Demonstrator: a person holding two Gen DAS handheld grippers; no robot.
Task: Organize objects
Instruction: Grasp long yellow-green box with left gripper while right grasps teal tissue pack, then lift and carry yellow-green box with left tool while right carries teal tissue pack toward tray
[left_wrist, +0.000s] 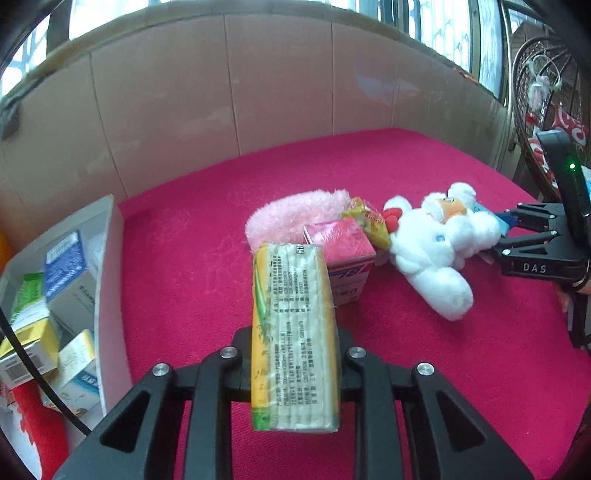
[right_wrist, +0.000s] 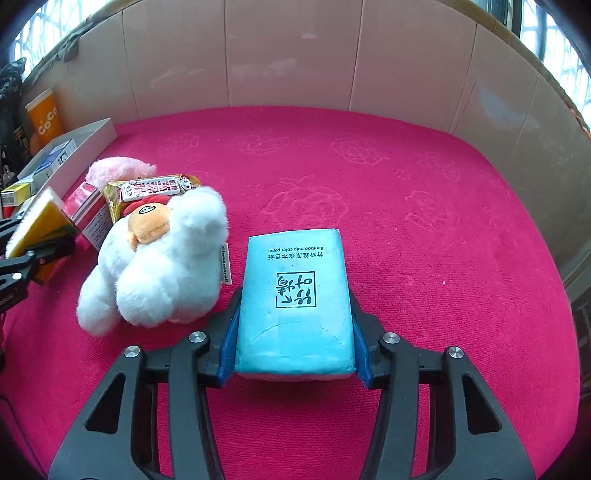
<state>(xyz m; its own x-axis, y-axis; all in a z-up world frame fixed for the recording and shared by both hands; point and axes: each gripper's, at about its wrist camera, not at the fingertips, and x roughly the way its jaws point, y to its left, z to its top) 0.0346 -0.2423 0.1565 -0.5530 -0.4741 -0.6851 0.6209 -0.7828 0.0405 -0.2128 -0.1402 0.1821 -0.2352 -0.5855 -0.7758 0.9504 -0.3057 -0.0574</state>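
Yellow tissue pack (left_wrist: 293, 336) clamped in left tongs (left_wrist: 291, 354); only right view shows blue pack (right_wrist: 293, 302) clamped in right tongs (right_wrist: 293, 332).

1. A worktop (right_wrist: 369, 177) covered in magenta cloth with faint embossed rose patterns fills both views
2. A wall of creased brown cardboard panels (left_wrist: 280, 74) stands along its far edge and curves round the sides
3. Above the cardboard, barred windows (left_wrist: 458, 26) let in bright daylight
4. At the right of the left wrist view stands a round wire fan guard (left_wrist: 535, 92)
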